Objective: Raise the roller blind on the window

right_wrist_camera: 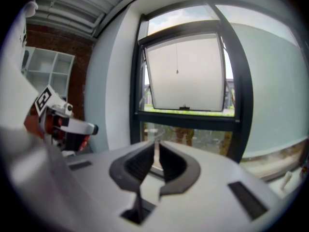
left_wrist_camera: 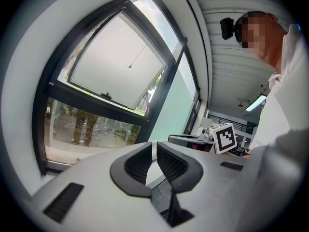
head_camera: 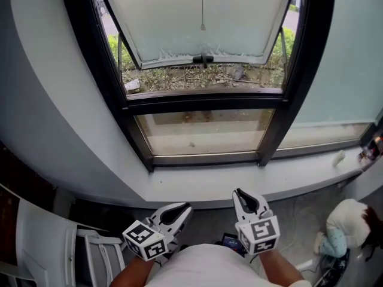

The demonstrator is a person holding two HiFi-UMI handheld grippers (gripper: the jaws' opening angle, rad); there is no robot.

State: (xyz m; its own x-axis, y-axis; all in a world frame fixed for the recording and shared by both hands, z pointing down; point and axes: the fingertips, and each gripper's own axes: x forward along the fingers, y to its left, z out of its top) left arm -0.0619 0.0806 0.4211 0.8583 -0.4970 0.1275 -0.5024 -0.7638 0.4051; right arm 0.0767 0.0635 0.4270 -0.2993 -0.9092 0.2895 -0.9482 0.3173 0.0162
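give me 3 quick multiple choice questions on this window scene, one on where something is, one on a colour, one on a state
1. Where are the left gripper and right gripper?
A) below the sill, touching nothing
B) resting on top of the sill
C) pressed up against the glass

2. What colour is the window frame?
A) white
B) black
C) brown wood

3. How is the upper sash?
A) shut flush
B) swung open outward at the bottom
C) taken out

Answers:
1 A: in the head view both grippers sit low, short of the sill, with nothing between their jaws.
2 B: every bar of the frame is black.
3 B: the sash leans outward and shrubs show under its lower edge.
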